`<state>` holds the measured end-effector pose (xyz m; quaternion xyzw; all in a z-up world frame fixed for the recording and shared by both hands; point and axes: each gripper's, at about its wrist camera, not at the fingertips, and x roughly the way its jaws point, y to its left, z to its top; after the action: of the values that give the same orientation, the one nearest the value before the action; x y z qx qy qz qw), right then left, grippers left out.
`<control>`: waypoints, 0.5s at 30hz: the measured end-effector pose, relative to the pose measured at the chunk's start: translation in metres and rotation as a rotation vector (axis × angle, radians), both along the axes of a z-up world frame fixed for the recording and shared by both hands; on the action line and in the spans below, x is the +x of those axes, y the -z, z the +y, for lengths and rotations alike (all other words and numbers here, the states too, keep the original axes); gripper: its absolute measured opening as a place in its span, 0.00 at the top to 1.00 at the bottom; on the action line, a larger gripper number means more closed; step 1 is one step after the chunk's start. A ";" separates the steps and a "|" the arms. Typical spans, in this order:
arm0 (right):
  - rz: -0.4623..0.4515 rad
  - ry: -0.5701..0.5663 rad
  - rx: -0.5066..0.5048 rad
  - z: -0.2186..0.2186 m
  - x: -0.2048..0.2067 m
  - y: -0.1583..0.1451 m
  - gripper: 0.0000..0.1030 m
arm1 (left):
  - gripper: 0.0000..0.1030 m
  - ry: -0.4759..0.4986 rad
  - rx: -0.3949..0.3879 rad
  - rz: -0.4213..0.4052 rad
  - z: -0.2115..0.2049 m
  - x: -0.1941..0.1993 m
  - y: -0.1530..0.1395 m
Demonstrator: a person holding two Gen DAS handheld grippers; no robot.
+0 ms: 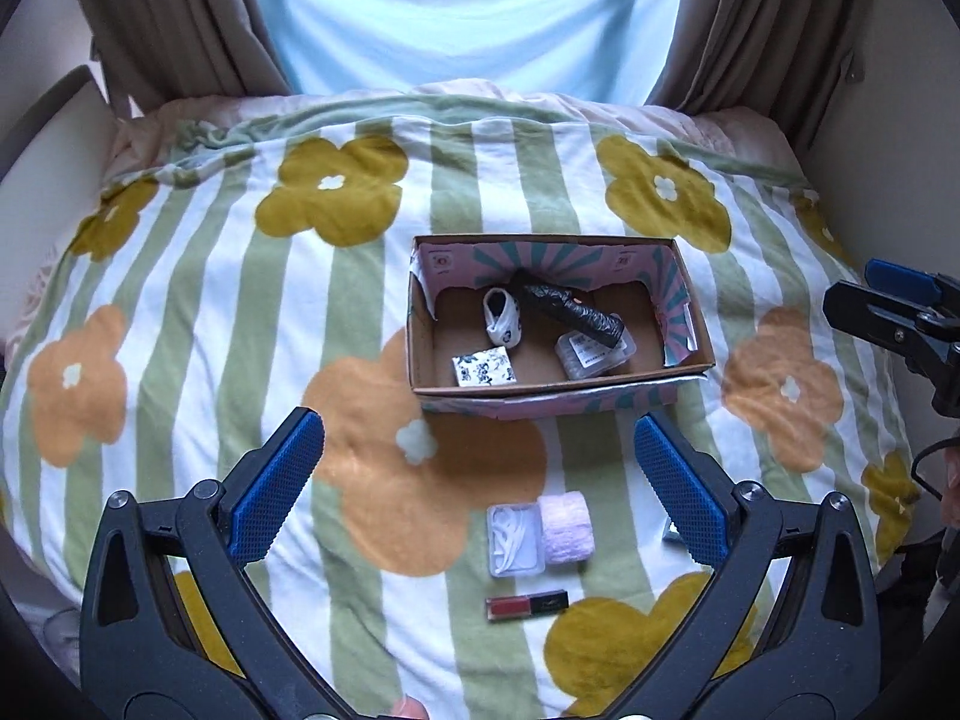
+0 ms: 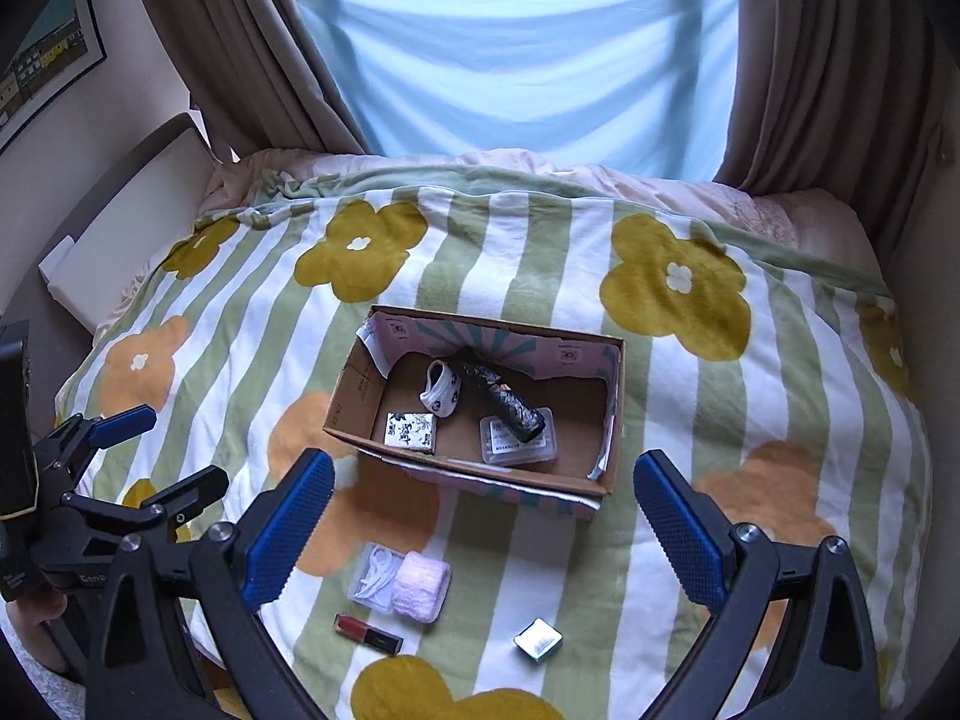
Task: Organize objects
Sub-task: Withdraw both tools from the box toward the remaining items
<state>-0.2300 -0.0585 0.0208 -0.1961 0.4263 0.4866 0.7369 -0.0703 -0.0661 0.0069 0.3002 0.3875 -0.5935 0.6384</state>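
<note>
An open cardboard box [image 1: 696,354] [image 2: 354,387] sits mid-bed, holding a black roll [image 1: 573,309] [image 2: 507,399], a white rolled sock [image 1: 501,315] [image 2: 441,393], a floral square packet [image 1: 485,367] [image 2: 411,429] and a clear labelled case [image 1: 594,354] [image 2: 519,447]. On the blanket nearer me lie a clear case of white picks [image 1: 515,540] [image 2: 375,579], a pink fluffy roll [image 1: 567,527] [image 2: 422,588], a red lipstick [image 1: 527,607] [image 2: 367,633] and a small silver square [image 2: 538,640]. My left gripper [image 1: 477,480] and right gripper [image 2: 483,522] hover open and empty above these loose items.
A green-striped flower blanket [image 1: 240,312] [image 2: 750,420] covers the bed. Curtains [image 1: 174,18] and a pale blue sheet [image 2: 528,48] hang behind. A padded headboard [image 2: 120,210] runs along the left. The right gripper [image 1: 900,312] shows at the left view's right edge; the left gripper [image 2: 156,456] at the right view's left.
</note>
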 end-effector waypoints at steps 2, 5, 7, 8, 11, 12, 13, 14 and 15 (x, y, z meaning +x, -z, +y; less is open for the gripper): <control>0.012 0.029 0.013 -0.017 -0.009 0.000 0.03 | 0.00 -0.001 -0.001 -0.001 0.016 -0.001 0.000; 0.006 0.093 0.043 -0.044 -0.021 0.001 0.03 | 0.00 -0.009 0.006 -0.016 0.038 -0.004 0.003; 0.008 0.117 0.054 -0.058 -0.029 0.003 0.03 | 0.00 -0.016 0.013 -0.016 0.052 -0.005 0.006; 0.006 0.127 0.056 -0.064 -0.033 0.005 0.03 | 0.00 -0.017 0.014 -0.006 0.058 -0.004 0.008; 0.009 0.137 0.062 -0.075 -0.041 0.007 0.03 | 0.00 -0.020 0.018 0.005 0.070 -0.004 0.011; 0.005 0.139 0.063 -0.077 -0.043 0.006 0.03 | 0.00 -0.021 0.017 0.003 0.072 -0.004 0.010; 0.003 0.140 0.064 -0.078 -0.045 0.006 0.03 | 0.00 -0.022 0.014 0.005 0.074 -0.005 0.010; -0.003 0.141 0.061 -0.078 -0.047 0.005 0.03 | 0.00 -0.021 0.012 0.010 0.076 -0.005 0.009; -0.010 0.141 0.058 -0.080 -0.049 0.006 0.03 | 0.00 -0.023 0.010 0.009 0.077 -0.005 0.008</control>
<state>-0.2794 -0.1381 0.0153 -0.1464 0.4213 0.4445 0.7769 -0.0757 0.0111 -0.0013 0.2963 0.3968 -0.5854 0.6419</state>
